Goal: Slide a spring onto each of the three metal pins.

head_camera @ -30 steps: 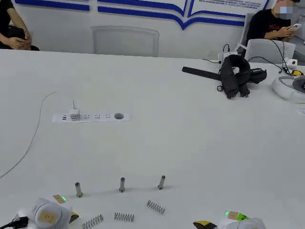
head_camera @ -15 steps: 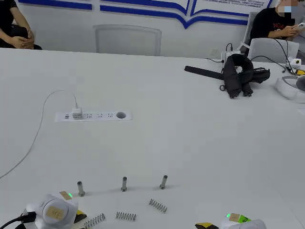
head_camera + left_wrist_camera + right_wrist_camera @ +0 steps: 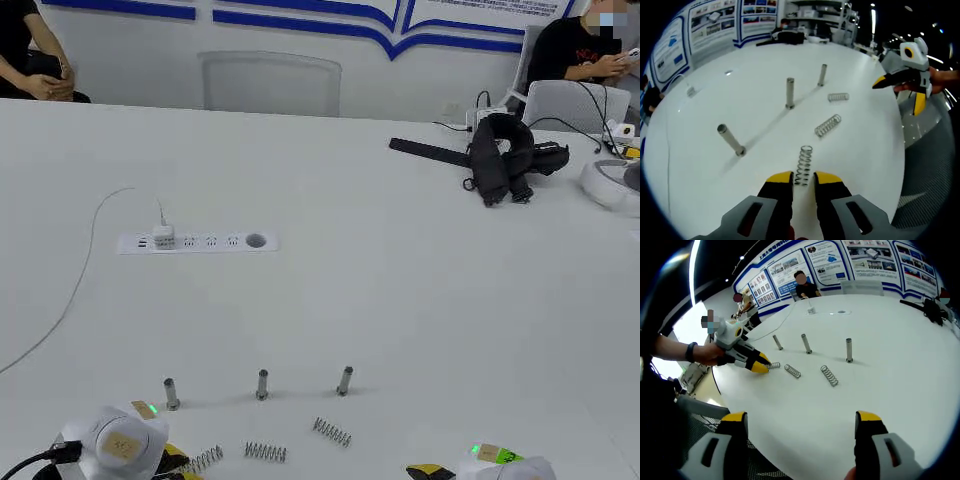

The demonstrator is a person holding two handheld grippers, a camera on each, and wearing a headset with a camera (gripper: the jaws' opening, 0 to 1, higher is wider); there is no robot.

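Left gripper (image 3: 803,179) in my hand: yellow tips narrowly parted around the near end of a coiled wire spring (image 3: 804,165). Right gripper (image 3: 802,422) spread wide. Three smooth cylindrical metal pins (image 3: 789,92) stand at my twelve o'clock.

bright even overhead light, white counter (image 3: 420,300) nearly blown out w/ soft glare, pins (image 3: 262,384) throw thin faint shadows, head view sharp, both gripper views w/ heavy fisheye bend at edges, ceiling lamps (image 3: 873,11) flare in left gripper view, bkgd soft
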